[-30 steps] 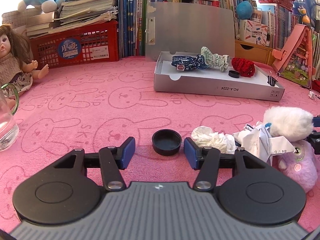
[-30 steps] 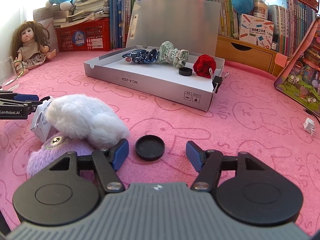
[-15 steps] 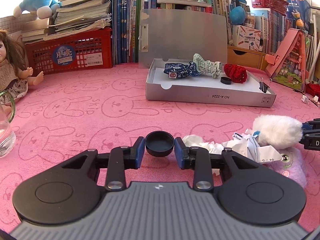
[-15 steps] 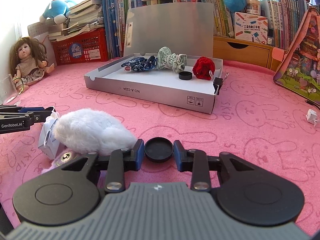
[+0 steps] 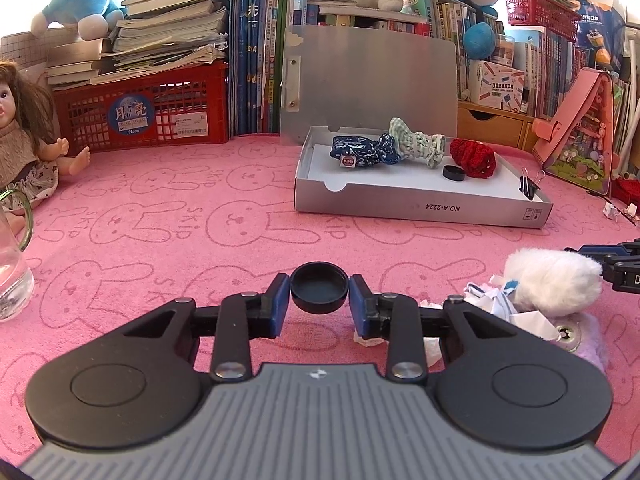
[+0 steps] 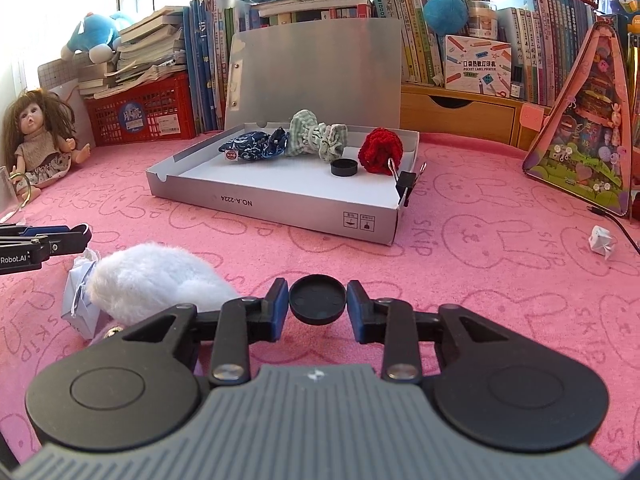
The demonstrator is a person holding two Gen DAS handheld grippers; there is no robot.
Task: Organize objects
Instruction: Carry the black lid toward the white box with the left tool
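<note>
Between each tongs' pads, black cap (image 5: 319, 293), clamped

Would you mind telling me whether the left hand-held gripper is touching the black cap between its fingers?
Touching. The left wrist view shows the left hand-held gripper shut on the black cap, both blue pads pressed against its rim with no gap either side.

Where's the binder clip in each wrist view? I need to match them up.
Left wrist: binder clip on the box's right end, upper right of picture.
Right wrist: binder clip on the box's near right corner, right of centre.
Shared landmark: red yarn ball beside it.
</note>
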